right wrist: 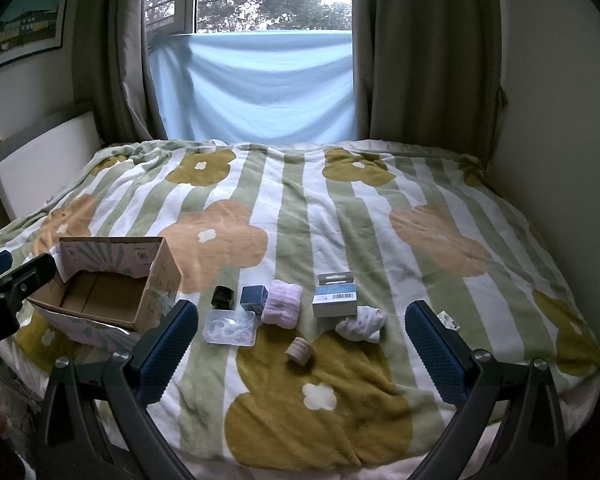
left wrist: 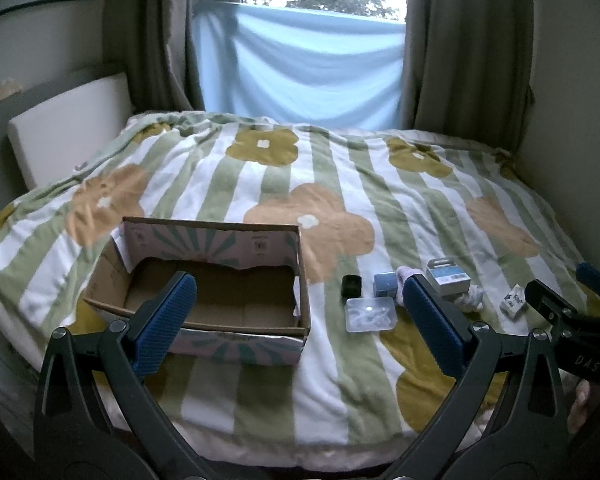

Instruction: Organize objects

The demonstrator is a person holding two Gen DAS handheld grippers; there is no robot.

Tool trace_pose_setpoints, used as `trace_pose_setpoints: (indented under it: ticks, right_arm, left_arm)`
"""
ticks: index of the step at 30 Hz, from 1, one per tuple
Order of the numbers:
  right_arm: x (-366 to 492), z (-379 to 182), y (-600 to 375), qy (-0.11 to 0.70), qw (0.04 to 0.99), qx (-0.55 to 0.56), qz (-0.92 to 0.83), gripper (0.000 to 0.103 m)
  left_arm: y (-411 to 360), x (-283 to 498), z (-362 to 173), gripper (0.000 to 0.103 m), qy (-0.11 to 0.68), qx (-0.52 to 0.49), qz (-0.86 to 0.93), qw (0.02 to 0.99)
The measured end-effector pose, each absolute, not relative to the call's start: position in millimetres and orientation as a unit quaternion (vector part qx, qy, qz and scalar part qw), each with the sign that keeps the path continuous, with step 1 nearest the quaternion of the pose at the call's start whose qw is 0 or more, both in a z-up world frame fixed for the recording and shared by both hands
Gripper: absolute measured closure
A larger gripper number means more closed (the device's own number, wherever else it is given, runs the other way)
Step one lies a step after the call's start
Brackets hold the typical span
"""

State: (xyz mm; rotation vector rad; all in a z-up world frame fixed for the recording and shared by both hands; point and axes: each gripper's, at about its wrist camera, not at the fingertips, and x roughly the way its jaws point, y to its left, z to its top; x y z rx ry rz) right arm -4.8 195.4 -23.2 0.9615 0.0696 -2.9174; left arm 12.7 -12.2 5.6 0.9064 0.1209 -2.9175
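Note:
An open, empty cardboard box lies on the bed at the left. To its right sit a black cap-like item, a small dark-blue box, a folded pink cloth, a clear plastic case, a grey hang-tab box, a spotted white sock and a small beige jar. My left gripper hovers open in front of the box with nothing between its fingers. Above the near edge before the items, my right gripper is open too.
A striped flower-print blanket covers the bed. A small white packet lies at the far right of the row. A white headboard stands left, with curtains and a window draped in blue cloth behind.

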Motion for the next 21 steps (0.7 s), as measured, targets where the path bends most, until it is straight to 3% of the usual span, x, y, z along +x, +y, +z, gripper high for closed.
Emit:
trace_pose_setpoints:
  ticks: [21]
  right_arm:
    - [-4.6, -23.5, 197.1, 0.022, 0.036, 0.313, -0.949, 0.0]
  left_arm:
    - [-7.0, 10.9, -2.0, 0.0, 0.038, 0.303, -0.951, 0.041]
